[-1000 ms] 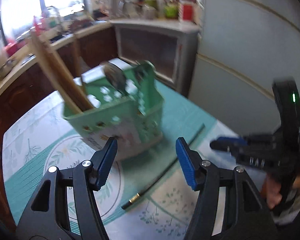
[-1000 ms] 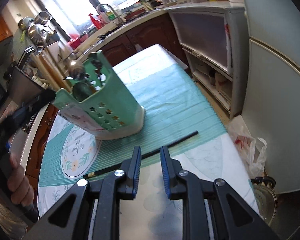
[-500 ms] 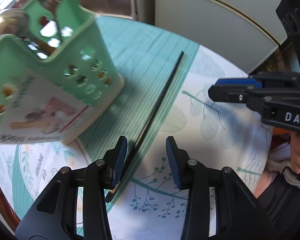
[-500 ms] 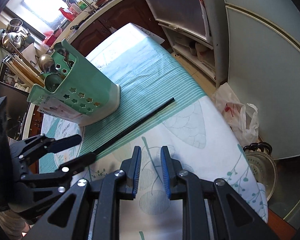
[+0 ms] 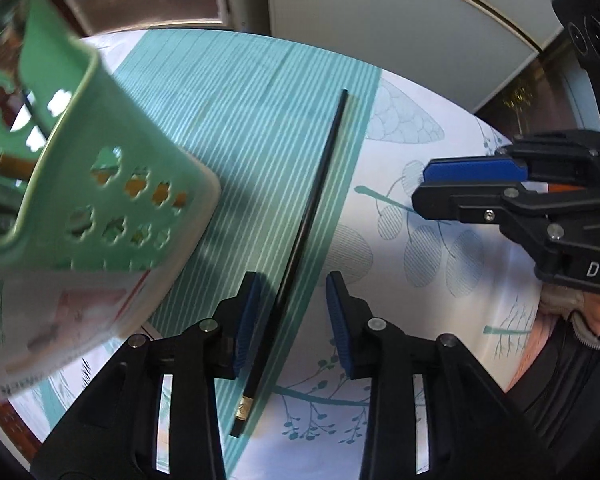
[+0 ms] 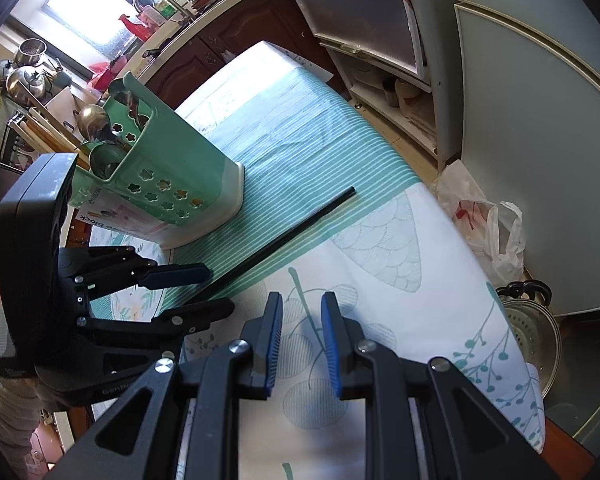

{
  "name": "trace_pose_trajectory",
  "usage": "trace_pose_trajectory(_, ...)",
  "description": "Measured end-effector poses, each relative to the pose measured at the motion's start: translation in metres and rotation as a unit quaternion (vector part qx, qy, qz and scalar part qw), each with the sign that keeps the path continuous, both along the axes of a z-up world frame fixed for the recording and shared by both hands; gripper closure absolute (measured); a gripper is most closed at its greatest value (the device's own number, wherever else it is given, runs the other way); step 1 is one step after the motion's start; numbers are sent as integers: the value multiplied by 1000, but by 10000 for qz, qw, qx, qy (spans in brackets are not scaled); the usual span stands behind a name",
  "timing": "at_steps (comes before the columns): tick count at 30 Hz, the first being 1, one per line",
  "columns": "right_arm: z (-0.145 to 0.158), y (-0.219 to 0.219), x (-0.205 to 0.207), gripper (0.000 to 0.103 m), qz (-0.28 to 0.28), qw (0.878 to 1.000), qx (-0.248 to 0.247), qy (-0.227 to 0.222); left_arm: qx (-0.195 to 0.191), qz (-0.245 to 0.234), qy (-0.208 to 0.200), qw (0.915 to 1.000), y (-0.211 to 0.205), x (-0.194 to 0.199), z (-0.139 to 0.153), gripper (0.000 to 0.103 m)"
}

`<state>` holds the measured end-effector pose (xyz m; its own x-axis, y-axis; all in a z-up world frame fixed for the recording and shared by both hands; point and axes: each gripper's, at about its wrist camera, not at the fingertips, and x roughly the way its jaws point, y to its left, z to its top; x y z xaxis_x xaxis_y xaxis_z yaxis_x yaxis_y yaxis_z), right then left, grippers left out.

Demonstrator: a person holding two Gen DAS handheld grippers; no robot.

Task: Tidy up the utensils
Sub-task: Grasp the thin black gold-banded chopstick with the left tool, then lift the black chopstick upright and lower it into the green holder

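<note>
i was closing my left claw (image 5: pixel 290 312) around the black chopstick (image 5: pixel 306 224), not yet pinching it, keeping it centered.

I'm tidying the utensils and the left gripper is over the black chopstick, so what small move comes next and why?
Probably close the left gripper the rest of the way on the chopstick. Its jaws have just been closing and straddle the stick near its gold-banded end, but a gap shows beside each pad, so nothing is gripped yet. The stick lies flat on the tablecloth, and the green holder stands beside it.
</note>
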<state>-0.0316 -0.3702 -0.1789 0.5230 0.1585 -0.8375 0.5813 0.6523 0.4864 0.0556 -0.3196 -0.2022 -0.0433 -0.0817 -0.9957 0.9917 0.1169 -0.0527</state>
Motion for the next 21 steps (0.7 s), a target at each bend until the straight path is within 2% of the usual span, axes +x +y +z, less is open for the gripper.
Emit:
trace_pose_trajectory(8,-3,-1,-1,83,-20,9999,117,-16,473,-377,78,9981,-15,-17,3,74)
trace_pose_trajectory(11,-5,-1,-1,83,-47,9998,176,-13,527,-480,75,9974,-26,-24,8,85)
trace_pose_trajectory(13,-5,-2,-2,83,-74,9998,207,-19,559,-543,58,9969,-31,-32,11,97)
trace_pose_trajectory(14,-5,-2,-2,83,-81,9997,215,-21,572,-542,6,9969,-32,-35,12,98)
trace_pose_trajectory(18,-6,-3,-3,83,-108,9996,258,-28,556,-292,-152,9979,-28,-32,18,99)
trace_pose_trajectory(21,-5,-2,-4,83,-97,9996,257,-40,398,16,-388,9985,-17,-36,22,99)
